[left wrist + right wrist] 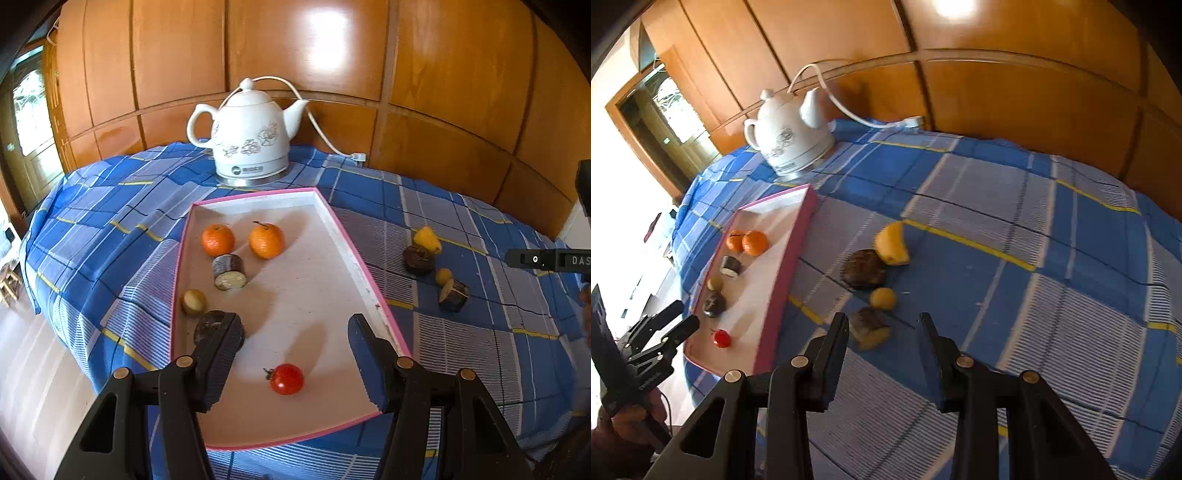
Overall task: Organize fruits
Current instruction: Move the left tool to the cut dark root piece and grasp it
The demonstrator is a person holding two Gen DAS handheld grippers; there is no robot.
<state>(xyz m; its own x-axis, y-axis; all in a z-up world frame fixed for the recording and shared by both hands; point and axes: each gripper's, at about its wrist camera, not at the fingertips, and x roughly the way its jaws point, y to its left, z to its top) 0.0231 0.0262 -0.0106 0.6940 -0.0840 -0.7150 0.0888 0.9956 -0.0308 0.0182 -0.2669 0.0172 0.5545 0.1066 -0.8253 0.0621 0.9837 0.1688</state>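
A white tray with a pink rim [334,221] holds two oranges [218,240], a dark cut piece [229,271], a small yellow-green fruit [194,302], a dark round fruit [208,325] and a red tomato [287,379]. My left gripper [291,325] hangs open and empty over the tray's near end, above the tomato. On the cloth right of the tray lie a yellow wedge [892,243], a dark round fruit [864,275], a small yellow fruit [882,298] and a dark cut piece [870,326]. My right gripper [883,319] is open and empty just short of that piece.
A white ceramic kettle [251,140] with its cord stands behind the tray, near the wooden wall panels. A blue checked cloth [1015,295] covers the table; its edge drops to the floor on the left. The left gripper [683,315] shows at the tray's near corner.
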